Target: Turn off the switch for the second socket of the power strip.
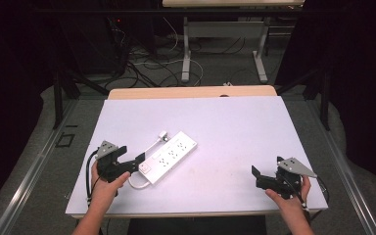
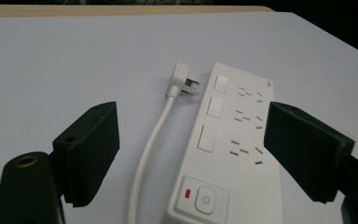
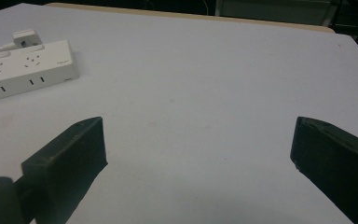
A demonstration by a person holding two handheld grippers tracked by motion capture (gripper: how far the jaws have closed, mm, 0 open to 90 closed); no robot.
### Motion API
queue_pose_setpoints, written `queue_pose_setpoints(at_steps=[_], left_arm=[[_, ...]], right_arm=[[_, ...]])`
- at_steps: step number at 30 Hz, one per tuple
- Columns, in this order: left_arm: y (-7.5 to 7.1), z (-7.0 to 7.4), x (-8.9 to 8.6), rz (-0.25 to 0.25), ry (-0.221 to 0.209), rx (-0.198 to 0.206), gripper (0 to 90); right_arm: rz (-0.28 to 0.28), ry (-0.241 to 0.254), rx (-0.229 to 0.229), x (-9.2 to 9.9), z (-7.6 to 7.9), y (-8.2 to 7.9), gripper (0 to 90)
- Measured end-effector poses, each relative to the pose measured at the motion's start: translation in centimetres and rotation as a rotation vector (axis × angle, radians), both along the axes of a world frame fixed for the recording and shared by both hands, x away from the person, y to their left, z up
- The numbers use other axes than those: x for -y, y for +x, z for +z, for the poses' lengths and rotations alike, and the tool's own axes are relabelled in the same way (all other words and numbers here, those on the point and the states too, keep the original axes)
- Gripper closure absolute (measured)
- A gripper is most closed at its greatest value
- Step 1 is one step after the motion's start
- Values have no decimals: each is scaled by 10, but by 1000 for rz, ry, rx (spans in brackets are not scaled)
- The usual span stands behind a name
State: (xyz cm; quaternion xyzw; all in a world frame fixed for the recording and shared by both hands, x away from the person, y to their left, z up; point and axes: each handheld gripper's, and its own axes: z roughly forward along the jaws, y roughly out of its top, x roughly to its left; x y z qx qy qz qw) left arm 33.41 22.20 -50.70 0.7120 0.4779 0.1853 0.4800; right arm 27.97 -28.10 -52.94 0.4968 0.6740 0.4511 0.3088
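Straddling the switch end of the white power strip (image 2: 233, 154), the left claw (image 1: 136, 161) stands spread, its two black jaws on either side of the strip and its cable (image 2: 151, 154) without pressing on either. That placement reads as a lineup for a grasp: the strip's body sits between the jaws and slightly toward the right one, so closing would likely catch the casing near the power button (image 2: 206, 201). The plug (image 2: 184, 83) lies ahead of the claw, just beside the strip's far left edge, with the cable running back toward the left jaw.

The right claw (image 1: 260, 177) is also spread and holds nothing, hanging above bare table (image 3: 205, 107) with the strip (image 3: 25, 65) well off to its front left, probably kept clear until the left hand has its grip.

The left claw's own view gives the red indicator, the three rocker switches and the socket rows, which the high view blurs into a pale bar. The high view instead gives the strip's diagonal lie, the cable looping under its near end, and how far apart the two hands sit.
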Motion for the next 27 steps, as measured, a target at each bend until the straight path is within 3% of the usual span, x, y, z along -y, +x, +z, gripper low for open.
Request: queue_pose_setpoints(at_steps=[9,13,27], left_arm=[[13,10,6,9,-7,12,245],[19,14,15,-17,-2,23,261],[36,19,40,-44,21,-25,273]], right_arm=[[-14,-13,-10,1,-1,0,53],[-18,-10,-7,2,-2,0,66],[-19,-9,-19,2,-3,0,72]])
